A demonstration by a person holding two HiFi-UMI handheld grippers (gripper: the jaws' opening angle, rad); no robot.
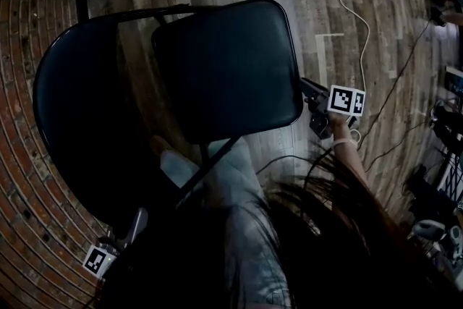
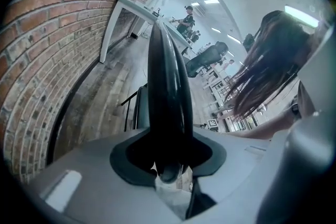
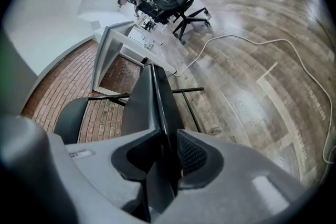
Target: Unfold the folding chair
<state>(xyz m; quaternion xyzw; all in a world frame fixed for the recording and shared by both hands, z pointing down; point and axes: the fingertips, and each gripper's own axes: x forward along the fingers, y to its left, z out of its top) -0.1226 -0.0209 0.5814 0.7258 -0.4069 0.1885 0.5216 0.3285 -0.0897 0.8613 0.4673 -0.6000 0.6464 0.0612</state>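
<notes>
my left claw (image 1: 134, 221): clamped on rounded pad (image 1: 79, 105) edge, low left | folding chair (image 1: 217, 83): between my claws, looks partly folded | right claw (image 1: 307, 90): pinching square pad (image 3: 157, 107) rim; pad stretches leftward from it, so I'd spread the pads apart

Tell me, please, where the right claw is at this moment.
In the head view, the right claw is right of centre, clamped on the right edge of the folding chair, with the white cable just beyond it.
</notes>
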